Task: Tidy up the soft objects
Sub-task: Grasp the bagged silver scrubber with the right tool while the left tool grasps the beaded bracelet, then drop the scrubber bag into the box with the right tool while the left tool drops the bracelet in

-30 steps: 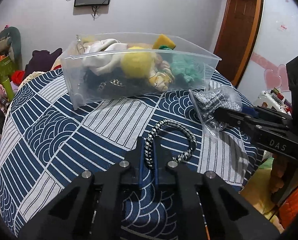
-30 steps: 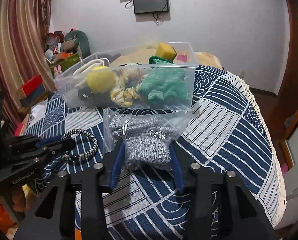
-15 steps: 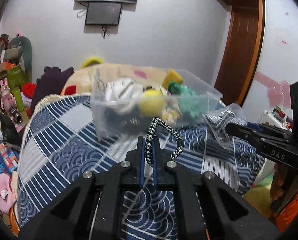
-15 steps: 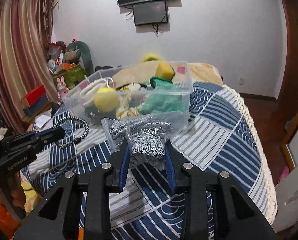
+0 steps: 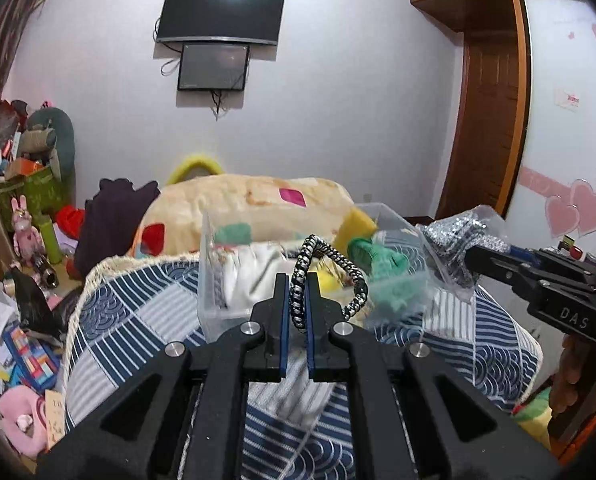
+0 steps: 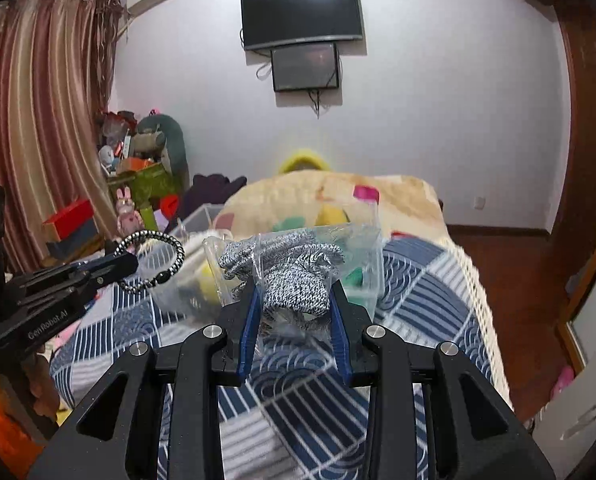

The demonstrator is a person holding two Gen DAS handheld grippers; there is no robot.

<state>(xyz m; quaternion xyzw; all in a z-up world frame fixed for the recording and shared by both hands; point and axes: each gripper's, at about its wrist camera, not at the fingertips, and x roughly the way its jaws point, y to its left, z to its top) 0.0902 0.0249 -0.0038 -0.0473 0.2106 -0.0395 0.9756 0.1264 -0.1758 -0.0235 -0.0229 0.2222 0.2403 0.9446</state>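
My left gripper (image 5: 297, 280) is shut on a black-and-white braided cord loop (image 5: 329, 268) and holds it in the air in front of the clear plastic bin (image 5: 212, 280). The bin holds soft things: white cloth, a yellow ball, green knit. My right gripper (image 6: 294, 292) is shut on a clear bag of grey speckled knit fabric (image 6: 294, 276), lifted off the bed near the bin (image 6: 367, 276). The right gripper with its bag (image 5: 457, 236) shows at the right of the left wrist view. The left gripper with the cord (image 6: 154, 256) shows at the left of the right wrist view.
The bin stands on a bed with a blue-and-white patterned cover (image 5: 138, 320). A cream patterned quilt (image 5: 250, 200) lies behind the bin. Toys and clutter (image 5: 22, 240) fill the floor at the left. A wooden door (image 5: 485, 120) is at the right.
Both grippers have risen off the bed with their loads and tilted up. The bin now sits lower and closer in both views.
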